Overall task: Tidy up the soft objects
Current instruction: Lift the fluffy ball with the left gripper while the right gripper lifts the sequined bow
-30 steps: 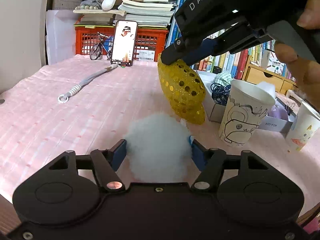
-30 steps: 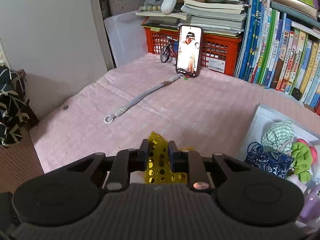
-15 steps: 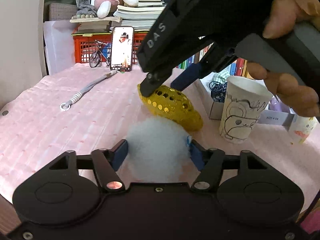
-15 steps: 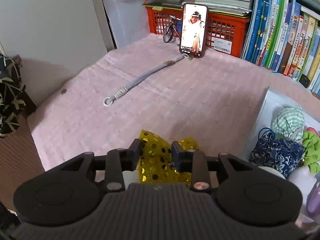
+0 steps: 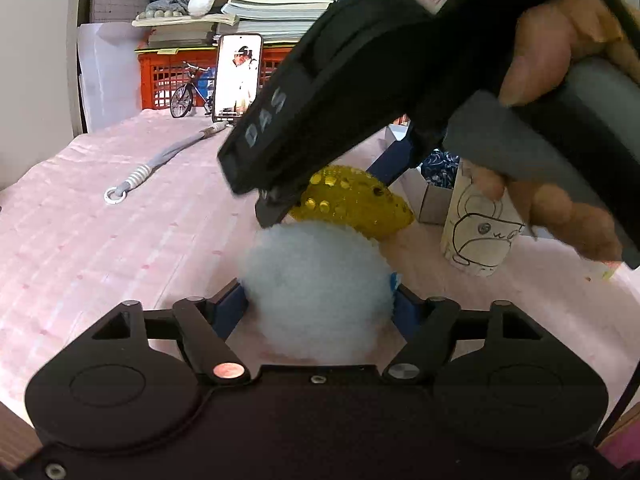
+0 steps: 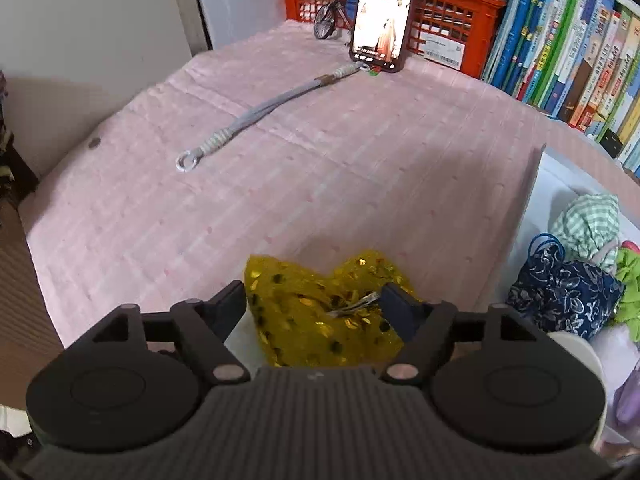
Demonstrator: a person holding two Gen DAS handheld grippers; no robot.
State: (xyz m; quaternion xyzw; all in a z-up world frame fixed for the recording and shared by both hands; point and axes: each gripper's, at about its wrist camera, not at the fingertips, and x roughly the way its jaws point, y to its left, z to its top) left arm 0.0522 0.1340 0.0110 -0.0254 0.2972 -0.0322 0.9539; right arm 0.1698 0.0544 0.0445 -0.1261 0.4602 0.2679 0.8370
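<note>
A white fluffy ball (image 5: 316,292) sits between the fingers of my left gripper (image 5: 318,304), which is shut on it just above the pink cloth. A yellow sequinned pouch (image 5: 352,200) lies on the cloth right behind the ball. My right gripper (image 6: 314,300) hangs over the pouch (image 6: 320,312) with its jaws spread wide on either side of it, open. In the left wrist view the right gripper (image 5: 332,196) comes down from the upper right and hides part of the pouch.
A white box (image 6: 544,200) with several cloth items stands at the right. A paper cup (image 5: 480,228) with a drawing stands beside the pouch. A grey strap (image 6: 256,116), a phone (image 6: 382,16), a red crate (image 6: 440,0) and books (image 6: 572,48) lie further back.
My right gripper lowered the yellow pouch onto the cloth and opened its jaws, letting go of it. My left gripper kept its hold on the white ball.
</note>
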